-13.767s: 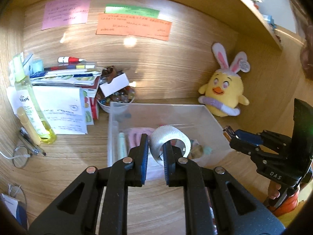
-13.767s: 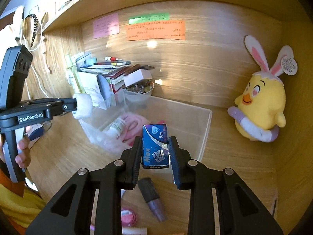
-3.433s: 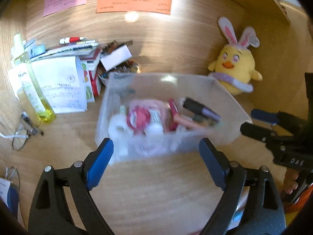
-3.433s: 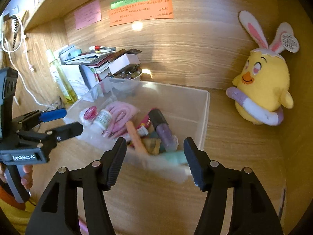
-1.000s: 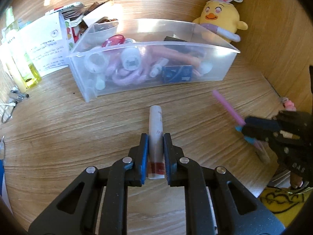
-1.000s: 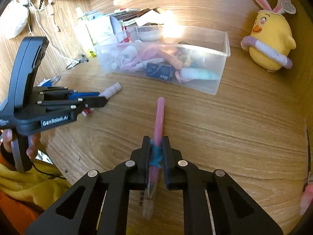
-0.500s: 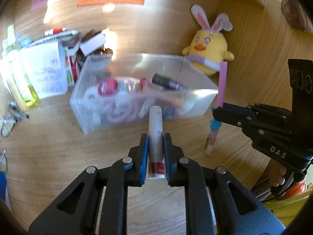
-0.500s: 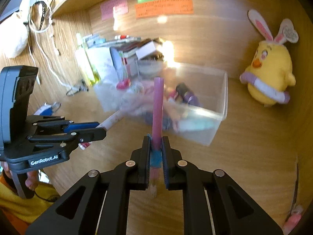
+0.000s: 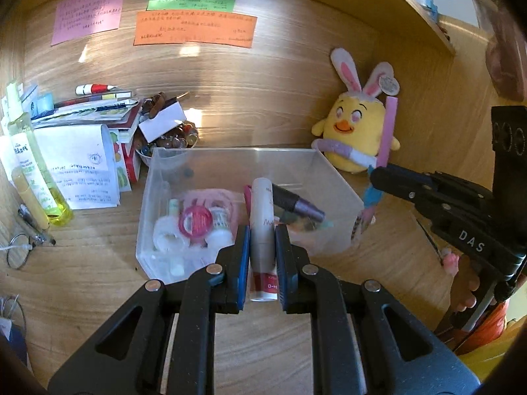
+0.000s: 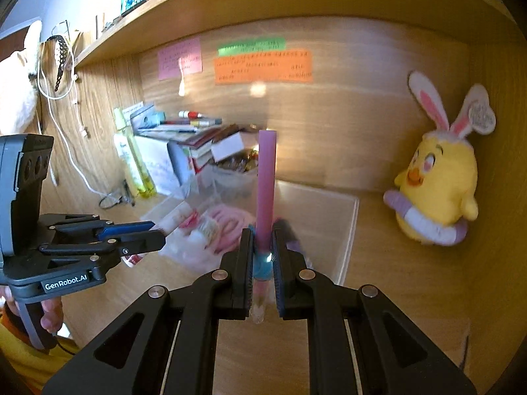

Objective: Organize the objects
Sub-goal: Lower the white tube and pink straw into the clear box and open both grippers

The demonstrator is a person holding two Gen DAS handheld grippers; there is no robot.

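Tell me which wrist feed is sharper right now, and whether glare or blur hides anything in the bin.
Left wrist view: sharper, the clear plastic bin readable, a sunlit patch on the back wall above it. Right wrist view: motion-blurred, bin contents smeared, a glare spot on the wall under the orange note; only the pink tube and the right gripper stay crisp.

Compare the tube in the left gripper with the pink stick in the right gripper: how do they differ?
The tube is white with a red end and fairly thick; the pink stick is thinner and longer, with a blue band and a clear end. The left gripper clamps the tube over much of its length, while the right gripper pinches the pink stick near its lower end, leaving most of it sticking out. Both are held above the clear bin.
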